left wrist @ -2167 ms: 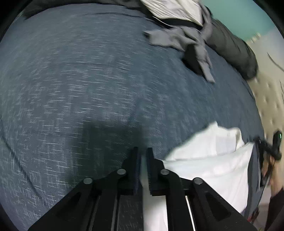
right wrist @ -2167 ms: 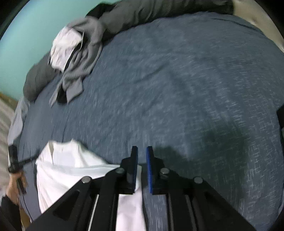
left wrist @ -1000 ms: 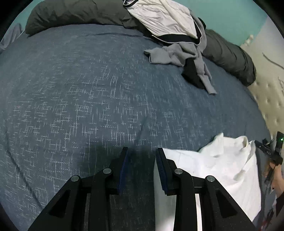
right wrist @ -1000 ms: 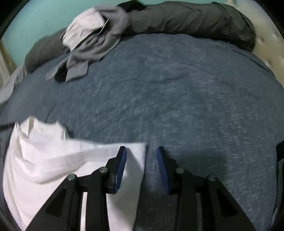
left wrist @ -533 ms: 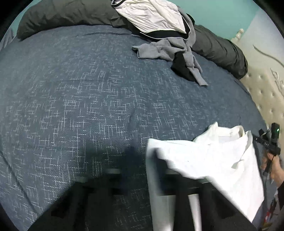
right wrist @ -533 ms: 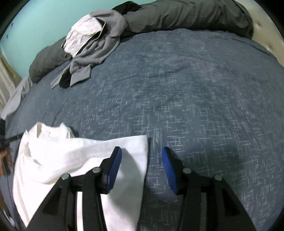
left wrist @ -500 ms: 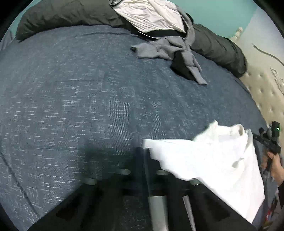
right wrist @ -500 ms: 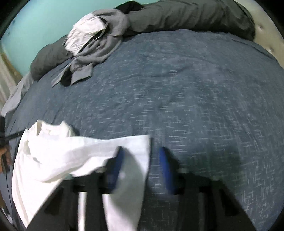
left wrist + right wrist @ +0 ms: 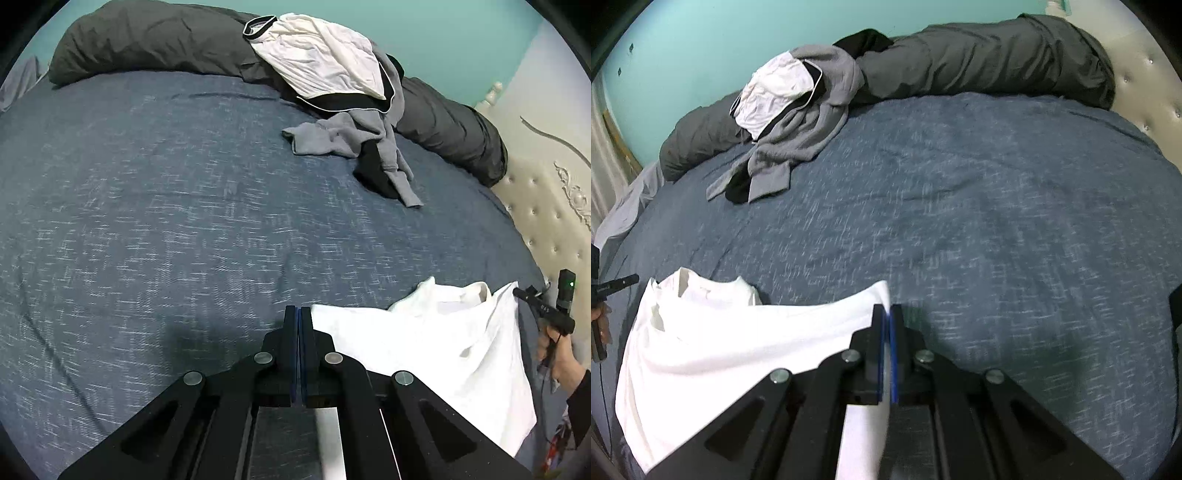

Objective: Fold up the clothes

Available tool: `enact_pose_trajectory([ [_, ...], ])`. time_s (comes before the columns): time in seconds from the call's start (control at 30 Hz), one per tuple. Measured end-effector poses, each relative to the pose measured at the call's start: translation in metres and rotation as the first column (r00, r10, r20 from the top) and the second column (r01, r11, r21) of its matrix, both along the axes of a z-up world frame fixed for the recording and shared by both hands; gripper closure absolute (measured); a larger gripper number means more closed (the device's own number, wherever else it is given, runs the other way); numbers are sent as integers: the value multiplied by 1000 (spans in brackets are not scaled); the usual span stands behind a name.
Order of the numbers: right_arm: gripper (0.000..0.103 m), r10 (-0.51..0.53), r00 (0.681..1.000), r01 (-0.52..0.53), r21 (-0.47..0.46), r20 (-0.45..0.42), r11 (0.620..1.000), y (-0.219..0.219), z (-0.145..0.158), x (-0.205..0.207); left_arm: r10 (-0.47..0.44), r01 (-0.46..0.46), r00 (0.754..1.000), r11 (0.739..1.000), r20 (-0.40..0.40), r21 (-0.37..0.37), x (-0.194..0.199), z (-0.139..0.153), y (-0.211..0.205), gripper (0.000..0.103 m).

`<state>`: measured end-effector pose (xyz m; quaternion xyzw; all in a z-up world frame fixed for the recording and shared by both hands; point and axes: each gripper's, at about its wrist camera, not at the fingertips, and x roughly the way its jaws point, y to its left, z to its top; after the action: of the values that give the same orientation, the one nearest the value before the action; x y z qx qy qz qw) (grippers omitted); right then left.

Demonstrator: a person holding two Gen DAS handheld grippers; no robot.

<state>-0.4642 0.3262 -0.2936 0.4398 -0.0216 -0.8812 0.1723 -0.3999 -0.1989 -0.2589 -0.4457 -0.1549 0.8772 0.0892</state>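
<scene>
A white shirt (image 9: 424, 343) lies crumpled at the near edge of the blue bedspread (image 9: 166, 203). My left gripper (image 9: 299, 314) is shut on one corner of the shirt's front hem, and a white strip of cloth runs down under its fingers. In the right wrist view the shirt (image 9: 738, 343) spreads to the left. My right gripper (image 9: 888, 314) has its jaws closing, with the other hem corner pinched between the blue pads. Between the two grippers the hem hangs slightly raised. Each view shows the other gripper at the shirt's far side: the right gripper (image 9: 521, 295) and the left gripper (image 9: 617, 284).
A pile of clothes sits at the far side of the bed: a grey hoodie (image 9: 347, 136) and a white garment with black trim (image 9: 321, 59). Behind it lies a rolled dark grey duvet (image 9: 147, 40). A tufted cream headboard (image 9: 554, 206) stands at the right.
Both grippers stood open over the hem's corners a second ago and have shut on them, the left one first. The hem has lifted a little off the bedspread.
</scene>
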Motion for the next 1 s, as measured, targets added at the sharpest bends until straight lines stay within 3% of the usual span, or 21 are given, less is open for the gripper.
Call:
enact_pose_trajectory([
  [0.07, 101, -5, 1000, 5, 1, 14, 1000, -3, -4, -1, -15, 15, 1000, 1000, 10, 4, -3, -1, 9, 99],
  [0.13, 101, -9, 1000, 9, 5, 21, 1000, -1, -7, 0, -29, 30, 999, 999, 30, -17, -8, -6, 18, 71],
  [0.2, 101, -12, 1000, 12, 2, 26, 1000, 0, -9, 1, -43, 45, 998, 998, 50, -38, -12, -11, 27, 62],
  [0.33, 101, -11, 999, 11, 2, 35, 1000, 2, -13, 2, -56, 59, 997, 997, 57, -53, -16, -19, 36, 65],
  [0.37, 101, -10, 999, 10, 2, 36, 1000, 3, -13, 2, -58, 61, 997, 996, 56, -59, -16, -20, 38, 72],
  [0.4, 101, -10, 999, 10, 2, 36, 1000, 3, -14, 2, -60, 64, 997, 996, 54, -69, -15, -20, 39, 90],
  [0.43, 101, -10, 999, 10, 2, 37, 1000, 4, -14, 3, -63, 67, 997, 995, 52, -78, -15, -21, 41, 100],
  [0.7, 101, -13, 1000, 13, -3, 19, 1000, 7, -8, 4, -26, 24, 999, 994, -21, -107, -6, 3, 24, 101],
  [0.8, 101, -26, 1000, 26, -2, 3, 1000, 9, -1, 2, 29, -30, 999, 999, -28, -44, -5, 7, 6, 101],
  [1.0, 101, -86, 996, 86, 8, -1, 996, 13, -2, -8, 88, -86, 996, 995, 28, -42, -11, -10, -6, 101],
])
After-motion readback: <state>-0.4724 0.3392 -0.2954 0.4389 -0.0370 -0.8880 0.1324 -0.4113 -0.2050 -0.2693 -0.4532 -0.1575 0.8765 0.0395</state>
